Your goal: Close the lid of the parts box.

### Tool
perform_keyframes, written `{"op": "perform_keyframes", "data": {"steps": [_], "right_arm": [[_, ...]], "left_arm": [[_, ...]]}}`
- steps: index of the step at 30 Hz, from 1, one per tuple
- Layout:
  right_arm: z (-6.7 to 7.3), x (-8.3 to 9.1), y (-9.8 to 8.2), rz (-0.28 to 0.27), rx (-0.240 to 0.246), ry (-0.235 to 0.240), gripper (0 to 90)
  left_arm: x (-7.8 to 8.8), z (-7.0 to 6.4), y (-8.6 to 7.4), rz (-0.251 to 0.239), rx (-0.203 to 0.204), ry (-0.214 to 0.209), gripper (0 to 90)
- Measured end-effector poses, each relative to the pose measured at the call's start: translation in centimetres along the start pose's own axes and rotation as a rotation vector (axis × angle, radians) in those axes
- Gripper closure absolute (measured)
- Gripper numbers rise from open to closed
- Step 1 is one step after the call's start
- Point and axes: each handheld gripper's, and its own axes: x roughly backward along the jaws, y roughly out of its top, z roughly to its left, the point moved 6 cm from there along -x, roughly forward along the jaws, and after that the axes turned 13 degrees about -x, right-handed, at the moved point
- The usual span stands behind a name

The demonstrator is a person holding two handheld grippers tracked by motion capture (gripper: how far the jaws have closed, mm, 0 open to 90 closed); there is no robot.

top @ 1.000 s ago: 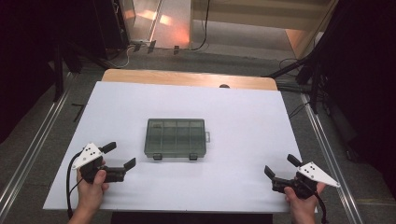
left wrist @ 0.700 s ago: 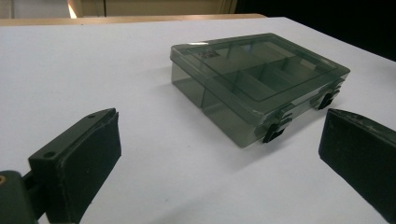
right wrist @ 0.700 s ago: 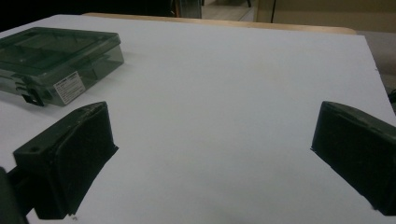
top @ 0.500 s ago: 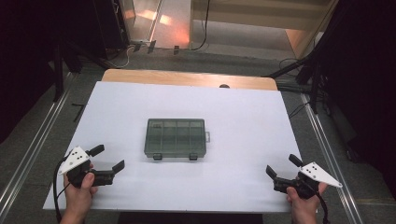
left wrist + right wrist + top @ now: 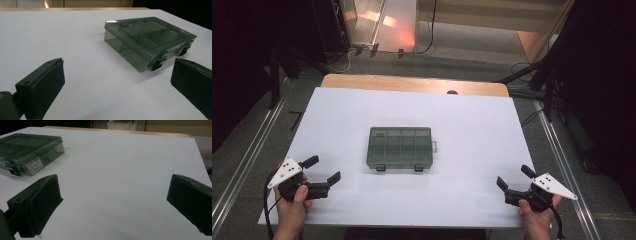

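Your box (image 5: 400,148) is smoky see-through plastic, flat and square-cornered, lid shut, in the middle of the frame on the smooth white table (image 5: 472,125). Your left gripper (image 5: 323,170) at lower left and right gripper (image 5: 513,177) at lower right both gape wide, holding nothing. The left one has slid further left than before.

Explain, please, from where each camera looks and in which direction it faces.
High view: above the near edge, facing forward and down on the table; both hands, left hand-held gripper, right hand-held gripper.
Left gripper view: low, facing the compartment box between open jaws.
Right gripper view: low, across the table; the box sits upper left.
All three views share the box.
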Motion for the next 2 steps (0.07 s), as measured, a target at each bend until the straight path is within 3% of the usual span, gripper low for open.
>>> {"op": "perform_keyframes", "data": {"steps": [2], "right_arm": [[-0.06,-0.02,0.01,0.000,-0.002,-0.001,0.0]], "left_arm": [[-0.09,-0.05,-0.06,0.006,0.000,0.000,0.0]]}}
